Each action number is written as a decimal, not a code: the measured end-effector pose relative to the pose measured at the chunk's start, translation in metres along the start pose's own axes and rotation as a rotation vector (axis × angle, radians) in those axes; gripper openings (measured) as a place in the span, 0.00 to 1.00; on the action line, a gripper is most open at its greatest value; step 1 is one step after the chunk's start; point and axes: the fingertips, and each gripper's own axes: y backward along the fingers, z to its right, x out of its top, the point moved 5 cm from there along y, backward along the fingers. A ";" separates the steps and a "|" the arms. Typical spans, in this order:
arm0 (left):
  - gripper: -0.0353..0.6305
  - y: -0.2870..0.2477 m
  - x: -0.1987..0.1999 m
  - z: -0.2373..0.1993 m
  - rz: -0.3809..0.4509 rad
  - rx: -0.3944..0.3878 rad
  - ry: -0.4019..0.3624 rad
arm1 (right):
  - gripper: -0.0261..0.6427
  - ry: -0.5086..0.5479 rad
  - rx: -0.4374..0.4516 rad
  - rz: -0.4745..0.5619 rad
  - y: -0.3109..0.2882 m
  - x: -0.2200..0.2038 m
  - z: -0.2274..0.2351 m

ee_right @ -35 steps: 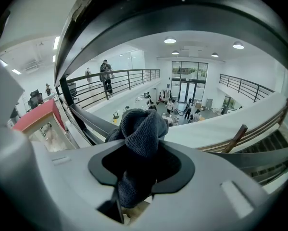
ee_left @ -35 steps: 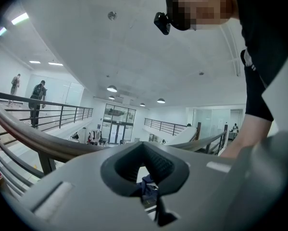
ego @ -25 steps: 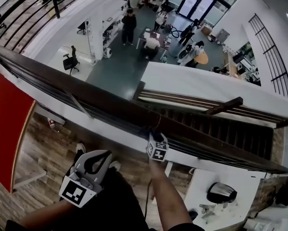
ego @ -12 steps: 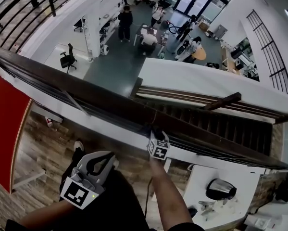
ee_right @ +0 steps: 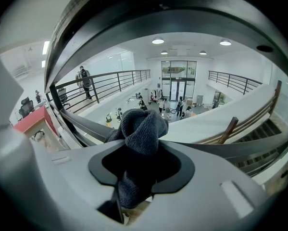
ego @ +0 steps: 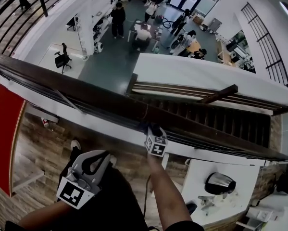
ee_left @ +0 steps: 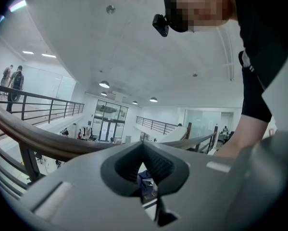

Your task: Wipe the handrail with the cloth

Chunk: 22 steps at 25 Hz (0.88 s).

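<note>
Head view: handrail [ego: 86,97] slants upper-left to lower-right; right gripper [ego: 151,128] fingers clamp the cloth [ee_right: 141,129]; left gripper [ego: 96,160] fingers together.

Bright even ceiling light, strong fisheye bending, dark vignetted corners, sharp focus

The head view has tipped, so the dark brown wooden handrail [ego: 86,97] and the white table [ego: 201,177] now sit higher and slightly leftward (mostly the camera's doing). Along that rail, the right gripper [ego: 152,129] with its dark grey knitted cloth [ee_right: 139,129] has edged just right of the thin reddish seam [ego: 144,110]. The left gripper [ego: 96,162] has drifted slightly left.
</note>
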 end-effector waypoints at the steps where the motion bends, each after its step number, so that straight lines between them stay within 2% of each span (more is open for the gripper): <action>1: 0.05 -0.001 -0.001 0.001 -0.003 -0.004 0.003 | 0.23 -0.008 -0.013 0.003 0.002 0.000 0.003; 6: 0.05 -0.002 0.001 0.000 -0.005 -0.011 0.030 | 0.22 -0.045 -0.050 0.049 0.023 0.001 0.005; 9: 0.05 -0.004 0.002 -0.004 0.017 -0.023 0.039 | 0.22 -0.041 -0.035 0.082 0.034 0.003 -0.003; 15: 0.05 -0.007 0.005 -0.011 0.039 -0.039 0.040 | 0.22 -0.015 -0.032 0.163 0.067 0.028 -0.025; 20: 0.05 -0.012 0.004 -0.026 0.070 -0.022 0.103 | 0.22 -0.009 -0.045 0.245 0.110 0.049 -0.035; 22: 0.05 -0.013 0.002 -0.032 0.077 -0.020 0.092 | 0.22 -0.007 -0.043 0.285 0.130 0.052 -0.043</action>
